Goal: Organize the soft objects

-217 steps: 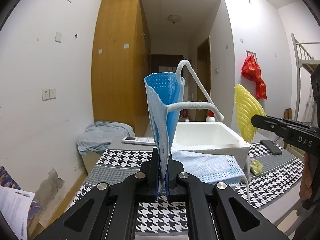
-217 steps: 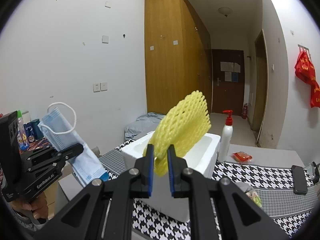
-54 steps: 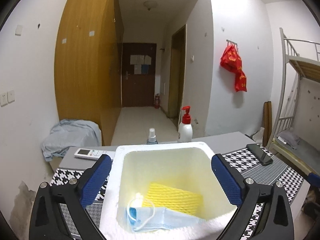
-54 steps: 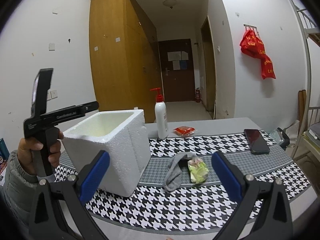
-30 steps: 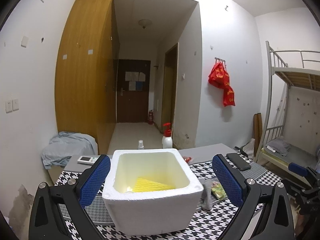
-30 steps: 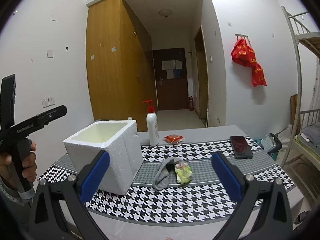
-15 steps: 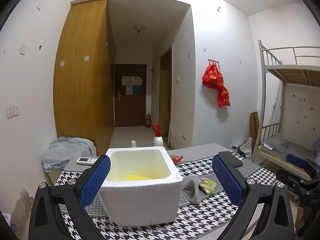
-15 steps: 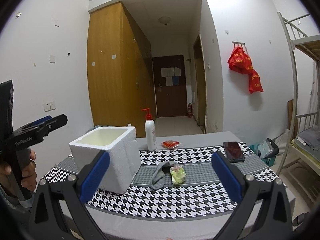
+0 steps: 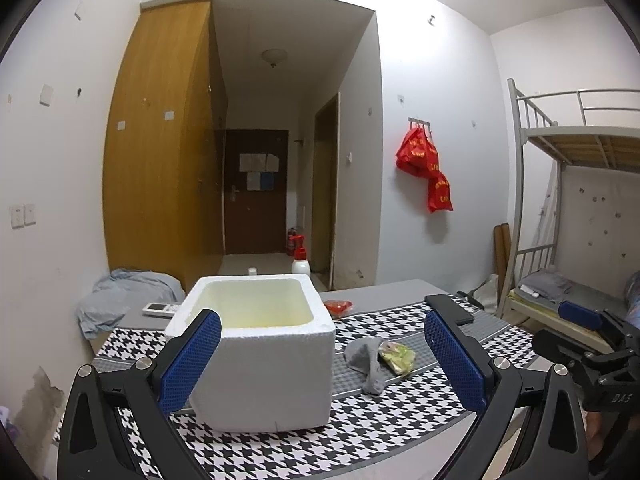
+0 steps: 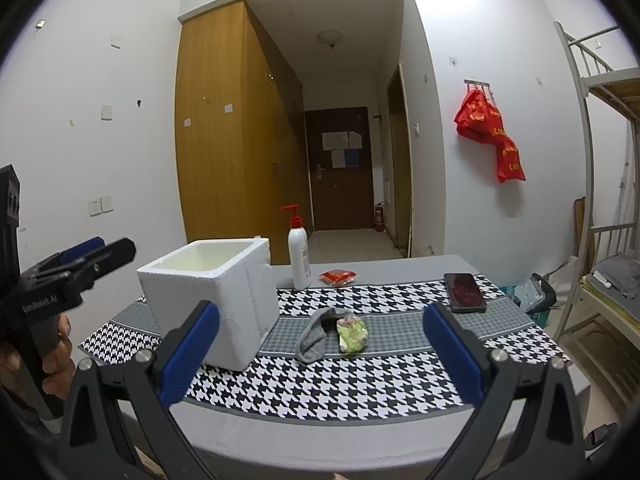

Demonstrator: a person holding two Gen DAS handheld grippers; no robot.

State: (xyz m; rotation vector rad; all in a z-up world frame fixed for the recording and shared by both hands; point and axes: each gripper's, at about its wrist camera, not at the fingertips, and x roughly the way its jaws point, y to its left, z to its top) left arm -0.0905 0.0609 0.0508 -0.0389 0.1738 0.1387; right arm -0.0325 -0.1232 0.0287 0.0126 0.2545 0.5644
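Observation:
A white foam box [image 9: 256, 352] [image 10: 216, 292] stands on the left of the houndstooth table; its contents are hidden from both views. A grey sock [image 9: 366, 362] [image 10: 316, 334] lies right of the box, beside a green-yellow packet [image 9: 396, 356] [image 10: 352, 334]. My left gripper [image 9: 320, 356] is open and empty, held back from the box at the table's near edge. My right gripper [image 10: 320, 352] is open and empty too, back from the table's front edge, with the sock and packet ahead of it.
A pump bottle [image 10: 299, 254] stands behind the box, a red packet [image 10: 338, 276] next to it. A black phone [image 10: 464, 286] lies at the right. A remote [image 9: 160, 308] sits behind the box on the left. A bunk bed [image 9: 576, 216] is at the right.
Both grippers have drawn back from the box and table. Earlier the left one let go of the blue mask and the right one of the yellow foam net, which lay inside the box.

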